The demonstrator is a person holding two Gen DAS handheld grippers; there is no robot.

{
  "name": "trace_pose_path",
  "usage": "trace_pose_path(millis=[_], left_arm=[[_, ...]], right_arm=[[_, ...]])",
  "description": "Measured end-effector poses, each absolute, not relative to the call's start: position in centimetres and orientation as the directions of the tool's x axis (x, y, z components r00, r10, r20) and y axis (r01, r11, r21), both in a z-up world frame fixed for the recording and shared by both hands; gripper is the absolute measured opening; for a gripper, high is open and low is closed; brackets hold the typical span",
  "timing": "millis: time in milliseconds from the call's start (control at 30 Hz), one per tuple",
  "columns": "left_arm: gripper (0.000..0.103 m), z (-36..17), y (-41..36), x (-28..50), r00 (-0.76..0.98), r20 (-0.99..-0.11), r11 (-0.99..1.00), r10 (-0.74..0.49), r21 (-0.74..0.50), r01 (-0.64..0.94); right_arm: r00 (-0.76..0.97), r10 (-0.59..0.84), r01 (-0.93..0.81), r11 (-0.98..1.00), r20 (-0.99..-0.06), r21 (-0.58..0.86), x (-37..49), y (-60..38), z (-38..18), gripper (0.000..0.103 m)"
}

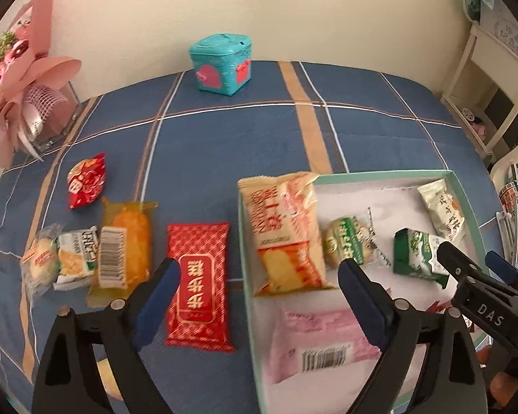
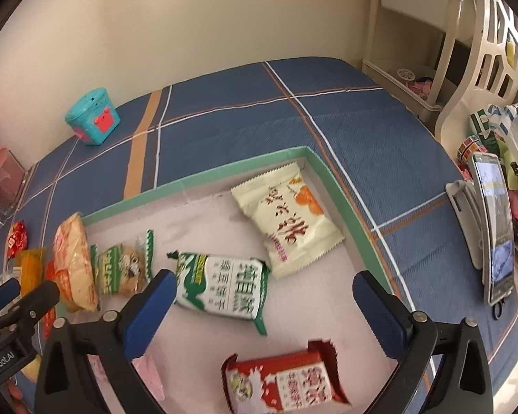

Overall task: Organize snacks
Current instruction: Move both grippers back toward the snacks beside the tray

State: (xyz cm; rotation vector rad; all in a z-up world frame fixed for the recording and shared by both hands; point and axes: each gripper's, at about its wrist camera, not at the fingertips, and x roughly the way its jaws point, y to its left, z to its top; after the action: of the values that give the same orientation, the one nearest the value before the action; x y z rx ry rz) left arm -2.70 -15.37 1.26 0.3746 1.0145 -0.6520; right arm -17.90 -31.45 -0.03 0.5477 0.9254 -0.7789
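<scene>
A shallow green-rimmed box (image 1: 380, 173) with a white floor sits on the blue plaid cloth. It holds a tan cake pack (image 1: 286, 231) leaning on its left wall, a round green pastry (image 1: 345, 241), a green-white pack (image 2: 224, 286), a cream pack (image 2: 286, 217), a pink pack (image 1: 321, 341) and a red-white pack (image 2: 286, 379). Left of the box lie a long red pack (image 1: 198, 286), an orange pack (image 1: 124, 245), two small packs (image 1: 62, 258) and a small red bag (image 1: 86, 179). My left gripper (image 1: 259, 293) is open and empty over the box's left wall. My right gripper (image 2: 264, 307) is open and empty over the box.
A teal toy chest (image 1: 222, 63) stands at the back of the table. A pink bouquet in a clear vase (image 1: 24, 96) is at the far left. A phone on a stand (image 2: 493, 227) and clutter sit at the right edge, with a cream shelf (image 2: 414, 51) behind.
</scene>
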Motion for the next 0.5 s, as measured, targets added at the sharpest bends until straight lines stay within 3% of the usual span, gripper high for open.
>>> trace_pose_path(millis=[500], left_arm=[[0.099,2.2,-10.4,-3.9,0.406,-0.859,0.788,-0.311,0.006,0.616]], right_arm=[[0.401,-0.324,0.753,0.649,-0.857,0.108,-18.6,-26.2,1.4,0.103]])
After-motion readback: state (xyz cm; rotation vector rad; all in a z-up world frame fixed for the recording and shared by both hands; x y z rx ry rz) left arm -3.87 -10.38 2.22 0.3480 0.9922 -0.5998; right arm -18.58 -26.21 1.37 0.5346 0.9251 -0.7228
